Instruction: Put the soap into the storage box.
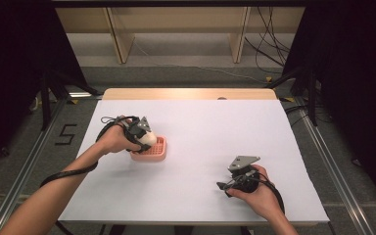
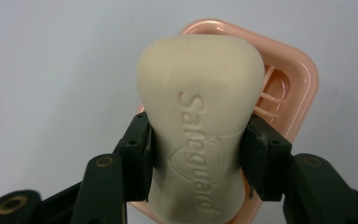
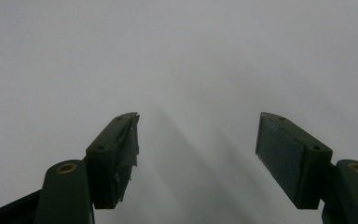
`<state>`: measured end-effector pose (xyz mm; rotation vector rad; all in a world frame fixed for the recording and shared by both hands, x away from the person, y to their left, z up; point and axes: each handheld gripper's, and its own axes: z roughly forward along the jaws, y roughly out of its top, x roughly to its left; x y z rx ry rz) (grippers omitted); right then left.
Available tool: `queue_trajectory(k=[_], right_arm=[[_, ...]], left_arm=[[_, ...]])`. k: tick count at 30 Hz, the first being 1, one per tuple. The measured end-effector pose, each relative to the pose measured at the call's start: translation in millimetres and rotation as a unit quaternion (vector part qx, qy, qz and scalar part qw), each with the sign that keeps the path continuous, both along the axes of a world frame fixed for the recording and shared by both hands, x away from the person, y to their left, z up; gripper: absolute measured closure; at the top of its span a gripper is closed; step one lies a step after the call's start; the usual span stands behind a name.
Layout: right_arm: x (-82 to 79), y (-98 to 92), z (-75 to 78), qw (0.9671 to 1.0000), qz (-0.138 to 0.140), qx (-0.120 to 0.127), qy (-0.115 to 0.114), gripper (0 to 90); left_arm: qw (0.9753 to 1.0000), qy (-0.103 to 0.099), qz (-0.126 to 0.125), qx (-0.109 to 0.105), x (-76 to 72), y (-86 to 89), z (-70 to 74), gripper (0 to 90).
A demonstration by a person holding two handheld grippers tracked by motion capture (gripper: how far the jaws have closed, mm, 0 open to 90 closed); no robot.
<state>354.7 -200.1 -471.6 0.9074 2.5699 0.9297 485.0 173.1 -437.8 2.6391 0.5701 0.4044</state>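
the left claw (image 2: 198, 154) pinches the soap (image 2: 200, 126) over the pink dish (image 2: 303, 79); smooth sides could let it slip, landing askew on the rim. right claw (image 3: 198, 154) is spread above the desk (image 1: 215, 127).

Grey floor (image 1: 24, 142); wooden shelving (image 1: 176, 24) behind.

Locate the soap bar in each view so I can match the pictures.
High view: the soap sits left of centre, held in the left tongs over the pink dish.
Left gripper view: the soap stands at the middle, clamped between the black jaws, its far end over the dish.
Right gripper view: not in it; open right tongs over the white table.
Shared landmark: the pink dish, in the first two.
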Motion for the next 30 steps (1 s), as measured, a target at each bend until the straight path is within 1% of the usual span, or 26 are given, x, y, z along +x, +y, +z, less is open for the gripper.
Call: queue_trajectory(k=[2,3,4,5,6,7,8,10,11,15,16,17,19,25,28,29,30], right_arm=[[0.2,-0.3,-0.2,1.0000,0.003,0.000,0.000,30.6],[0.1,-0.3,-0.1,1.0000,0.002,0.000,0.000,30.6],[0.1,-0.4,0.0,1.0000,0.002,0.000,0.000,30.6],[0.2,-0.4,0.1,1.0000,0.002,0.000,0.000,30.6],[0.2,-0.5,0.1,1.0000,0.001,0.000,-0.001,30.6],[0.2,-0.5,0.0,1.0000,0.002,0.000,0.000,30.6],[0.3,-0.5,-0.1,1.0000,0.002,0.000,0.000,30.6],[0.2,-0.3,-0.1,1.0000,0.002,-0.001,0.001,30.6],[-0.1,0.8,-1.9,1.0000,-0.002,0.006,-0.007,30.6],[0.4,0.7,-1.8,1.0000,-0.001,0.004,-0.007,30.6],[1.5,0.6,-2.5,0.9999,0.005,0.006,-0.009,30.6],[1.5,0.4,-2.4,0.9999,0.006,0.006,-0.008,30.6],[1.3,0.6,-2.5,0.9999,0.004,0.006,-0.008,30.6],[1.2,0.4,-2.3,0.9999,0.008,0.006,-0.007,30.6],[1.5,0.2,-2.3,0.9999,0.007,0.005,-0.008,30.6],[1.6,-0.7,-0.9,0.9999,0.010,0.000,-0.001,30.6],[1.5,-0.7,-0.8,1.0000,0.010,0.000,-0.001,30.6]], left_arm=[[1.0000,0.001,0.003,-0.004,-0.1,-0.7,-1.4,49.2],[1.0000,0.000,-0.003,0.001,0.7,-0.8,-1.3,49.2],[1.0000,0.002,-0.002,0.002,0.8,-1.0,-1.6,49.2],[1.0000,0.000,-0.006,0.004,1.5,-1.1,-1.6,49.2],[1.0000,-0.001,-0.004,0.000,1.5,-1.4,-2.1,49.2],[1.0000,0.001,-0.006,0.003,1.9,-1.2,-1.6,49.2],[1.0000,0.003,0.001,-0.002,1.3,-1.5,-2.0,49.2],[1.0000,-0.001,-0.004,-0.001,2.4,-1.6,-1.9,49.2],[1.0000,0.003,0.000,-0.002,1.9,-2.0,-2.3,49.2],[1.0000,0.003,-0.008,0.005,3.1,-2.5,-1.9,49.2],[0.9999,0.003,-0.009,0.007,3.5,-2.6,-1.7,49.2],[0.9999,0.001,-0.009,0.004,3.7,-3.1,-2.3,49.1],[1.0000,0.004,-0.007,0.003,3.3,-3.5,-2.6,49.1],[0.9999,0.006,-0.008,0.005,3.9,-4.5,-3.5,49.1],[0.9999,0.006,-0.014,0.007,5.2,-4.8,-3.9,49.0],[0.9999,0.006,-0.013,0.005,5.3,-5.1,-4.4,49.0],[0.9999,0.009,-0.007,0.004,4.7,-5.4,-4.6,49.0]])
